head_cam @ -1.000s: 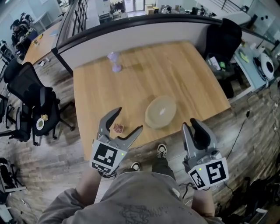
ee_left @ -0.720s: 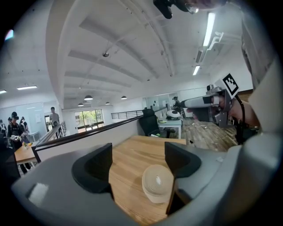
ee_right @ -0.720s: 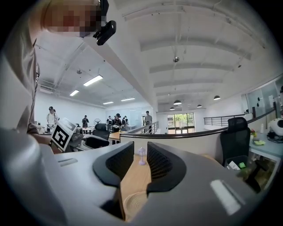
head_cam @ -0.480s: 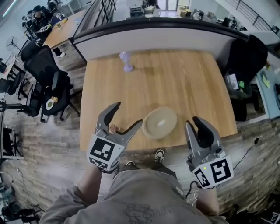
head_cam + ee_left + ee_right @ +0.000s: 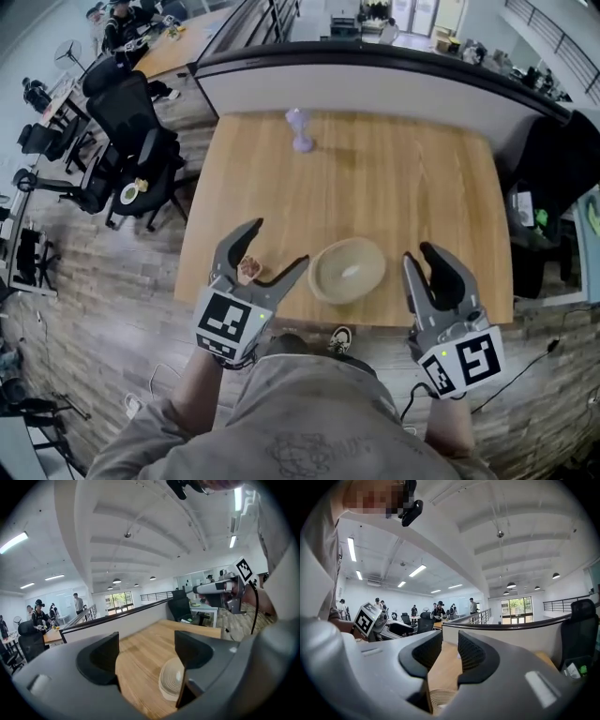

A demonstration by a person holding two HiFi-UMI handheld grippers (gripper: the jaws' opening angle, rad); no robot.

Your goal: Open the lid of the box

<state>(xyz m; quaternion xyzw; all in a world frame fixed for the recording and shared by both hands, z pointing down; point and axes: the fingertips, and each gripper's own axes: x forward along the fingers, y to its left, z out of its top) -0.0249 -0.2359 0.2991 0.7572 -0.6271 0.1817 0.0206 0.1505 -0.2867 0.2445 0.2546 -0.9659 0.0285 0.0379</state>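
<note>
Surface: light wooden table [image 5: 403, 169], rectangular, bordered at the far edge by a curved grey partition [image 5: 375, 84] with a dark cap. Floor: grey wood-look planks [image 5: 112, 309]. Left of the table: black office chairs [image 5: 131, 122]. Beyond the partition, in both gripper views: further desks, seated and standing people, ceiling strip lights, large windows.

On the table:
- Round beige box [image 5: 348, 270], lid in place, near the front edge, between the two grippers.
- Small reddish object [image 5: 249, 269], near the front-left edge.
- Pale purple item [image 5: 301, 130], well apart, near the far edge.

Left gripper [image 5: 277, 244]: above the front-left part of the table, jaws spread wide, nothing between them. Box visible just past the right-hand jaw in the left gripper view.

Right gripper [image 5: 420, 253]: above the front-right part, jaws set to a narrow gap, nothing gripped. Ribbed box rim visible low in the gap in the right gripper view.

Hidden or unclear: reddish object framed by the left jaws in the head view, kind not determinable. Purple item too small to identify. Front table edge partly covered by the person's torso, with a shoe [image 5: 343, 337] below it.

Markings: square black-and-white coded pattern on each gripper's marker cube [image 5: 228, 330].
</note>
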